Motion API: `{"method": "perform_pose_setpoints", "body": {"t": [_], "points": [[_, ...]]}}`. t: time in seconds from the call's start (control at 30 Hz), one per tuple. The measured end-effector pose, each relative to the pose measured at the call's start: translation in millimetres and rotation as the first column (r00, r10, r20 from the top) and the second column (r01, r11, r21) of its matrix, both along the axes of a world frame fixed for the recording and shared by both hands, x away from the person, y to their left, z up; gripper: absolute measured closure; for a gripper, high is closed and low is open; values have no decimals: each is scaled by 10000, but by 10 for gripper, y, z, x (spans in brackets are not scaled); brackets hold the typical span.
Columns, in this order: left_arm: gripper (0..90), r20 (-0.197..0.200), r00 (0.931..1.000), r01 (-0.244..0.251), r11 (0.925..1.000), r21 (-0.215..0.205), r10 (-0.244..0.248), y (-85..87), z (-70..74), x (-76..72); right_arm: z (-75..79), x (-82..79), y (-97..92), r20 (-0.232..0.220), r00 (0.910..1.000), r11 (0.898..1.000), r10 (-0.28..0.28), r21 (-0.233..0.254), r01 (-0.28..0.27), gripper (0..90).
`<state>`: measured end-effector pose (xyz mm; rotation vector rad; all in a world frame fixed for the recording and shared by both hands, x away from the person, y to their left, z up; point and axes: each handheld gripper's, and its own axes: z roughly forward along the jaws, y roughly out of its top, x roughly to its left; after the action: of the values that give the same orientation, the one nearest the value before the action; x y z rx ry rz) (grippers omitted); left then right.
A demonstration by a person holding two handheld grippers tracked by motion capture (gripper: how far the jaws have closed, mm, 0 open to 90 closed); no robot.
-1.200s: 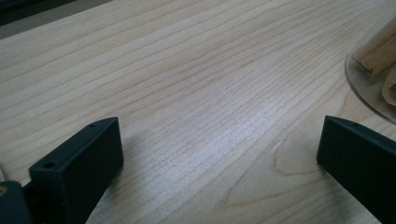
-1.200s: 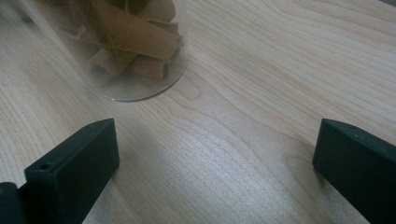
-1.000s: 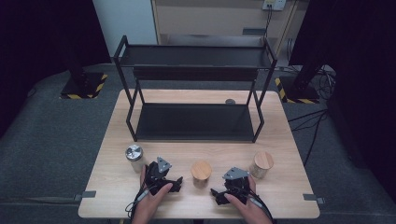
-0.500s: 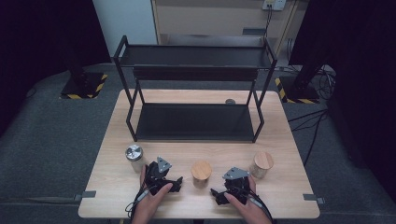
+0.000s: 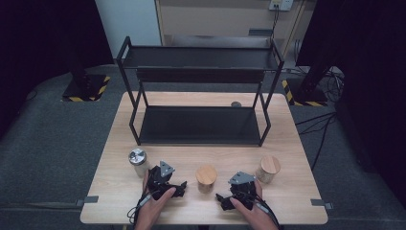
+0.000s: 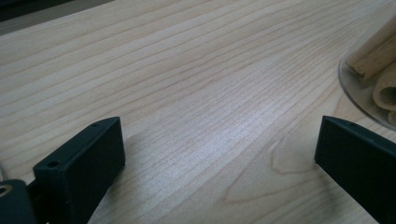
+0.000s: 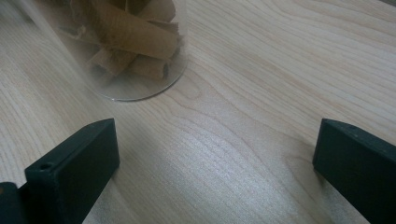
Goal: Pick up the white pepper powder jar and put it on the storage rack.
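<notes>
Both grippers, left and right, gaping wide, empty, flanking middle wooden-lid jar. My plan: right one squares up low on glass, closes gently.

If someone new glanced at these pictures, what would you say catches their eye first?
Probably the black two-tier rack standing across the far half of the wooden table. Next, the three jars lined up along the near edge: a metal-lidded jar at the left, a wood-lidded jar in the middle and another wood-lidded jar at the right. The left claw and right claw flank the middle jar, both open.
</notes>
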<state>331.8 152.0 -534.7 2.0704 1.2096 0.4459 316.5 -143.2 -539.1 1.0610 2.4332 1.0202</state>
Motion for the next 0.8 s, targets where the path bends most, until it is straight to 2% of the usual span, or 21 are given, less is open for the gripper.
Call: {"method": "perform_pose_setpoints", "body": {"t": [0.13,0.8], "points": [[13,66,9999,152,9997,167,-153,-6,55,-14,0,0,0,-1,10000,10000,-2,0,2,3],[21,515,9976,461,9989,75,-464,-15,348,-21,0,0,0,2,10000,10000,1,-3,-1,4]]}}
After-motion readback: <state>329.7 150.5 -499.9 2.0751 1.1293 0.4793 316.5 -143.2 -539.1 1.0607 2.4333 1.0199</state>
